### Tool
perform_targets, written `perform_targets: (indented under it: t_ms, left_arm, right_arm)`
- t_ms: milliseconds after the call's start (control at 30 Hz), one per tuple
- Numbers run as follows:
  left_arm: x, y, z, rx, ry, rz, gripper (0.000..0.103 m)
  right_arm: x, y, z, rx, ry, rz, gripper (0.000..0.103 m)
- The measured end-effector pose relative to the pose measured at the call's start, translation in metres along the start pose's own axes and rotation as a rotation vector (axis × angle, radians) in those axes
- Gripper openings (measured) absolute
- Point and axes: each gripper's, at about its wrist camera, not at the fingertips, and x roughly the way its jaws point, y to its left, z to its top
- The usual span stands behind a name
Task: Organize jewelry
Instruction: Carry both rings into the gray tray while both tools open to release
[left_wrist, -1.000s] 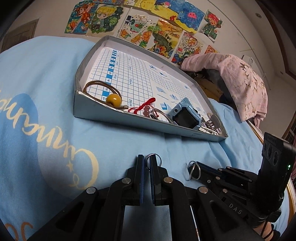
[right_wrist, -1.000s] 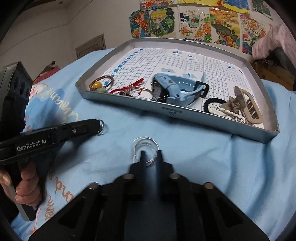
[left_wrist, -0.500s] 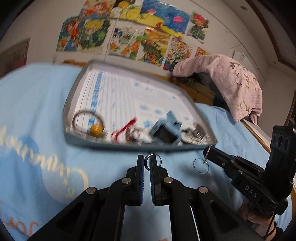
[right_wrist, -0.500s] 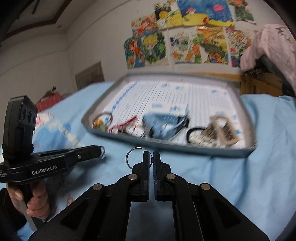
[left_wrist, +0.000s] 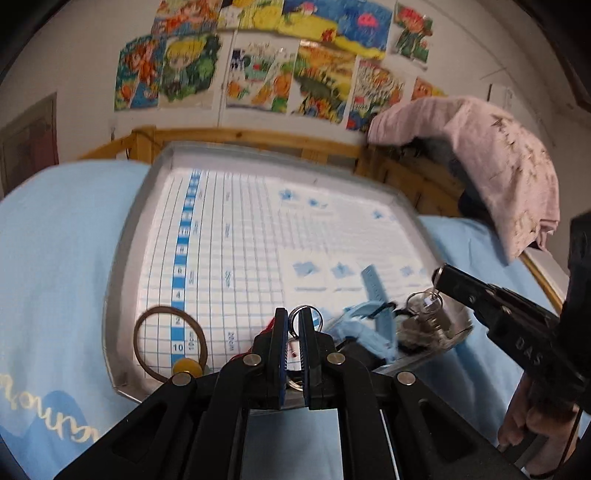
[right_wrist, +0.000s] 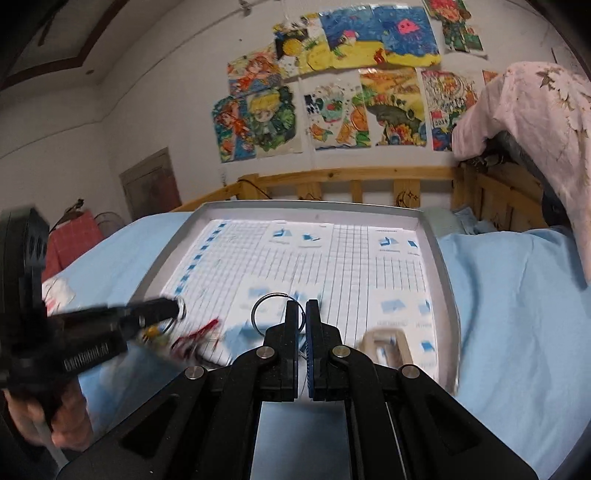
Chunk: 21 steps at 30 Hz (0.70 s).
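Note:
A grey tray (left_wrist: 122, 236) with a gridded paper liner lies on the blue bed; it also shows in the right wrist view (right_wrist: 439, 258). My left gripper (left_wrist: 293, 321) is shut on a small silver ring (left_wrist: 306, 309) and hangs above the tray's near edge. My right gripper (right_wrist: 302, 314) is shut on a silver hoop earring (right_wrist: 264, 306), also above the tray. In the tray lie a brown elastic loop with a yellow bead (left_wrist: 184, 365), a red cord (right_wrist: 194, 336), a blue watch (left_wrist: 369, 325) and a beige clip (right_wrist: 391, 343).
The blue bedsheet (left_wrist: 55, 258) surrounds the tray. A wooden bed rail (right_wrist: 369, 184) runs behind it. A pink cloth (left_wrist: 498, 166) hangs over something at the right. Drawings cover the wall.
Both grippers have lifted off the sheet with their rings and moved forward over the tray's near edge.

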Motion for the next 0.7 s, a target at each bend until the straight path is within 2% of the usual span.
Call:
perform_targets:
  t_ms: [100,367,433,500,533,567,700]
  left_arm:
    - [0.008,0.004,-0.008,-0.001,0.015,0.011,0.006]
    - [0.015,0.010,-0.017,-0.046,0.013,0.035,0.006]
    - [0.014,0.009,-0.017,-0.043,0.010,0.062,0.006]
    - [0.014,0.010,-0.018,-0.050,0.007,0.061,0.006]
    - [0.014,0.011,-0.018,-0.052,0.004,0.061,0.006]
    - [0.013,0.011,-0.019,-0.055,0.001,0.057,0.006]
    - [0.009,0.010,-0.023,-0.049,-0.008,0.036,0.006]
  right_arm:
    - [0.029,-0.003,0.003,0.018,0.079,0.010,0.004]
    - [0.046,0.000,-0.020,0.022,0.126,-0.015,0.005]
    - [0.046,-0.002,-0.022,0.028,0.129,-0.020,0.012]
    - [0.045,-0.005,-0.023,0.043,0.131,-0.007,0.036]
    - [0.044,-0.005,-0.024,0.046,0.129,-0.007,0.040]
    - [0.042,-0.005,-0.025,0.045,0.120,-0.014,0.044]
    - [0.033,-0.004,-0.027,0.025,0.106,-0.027,0.045]
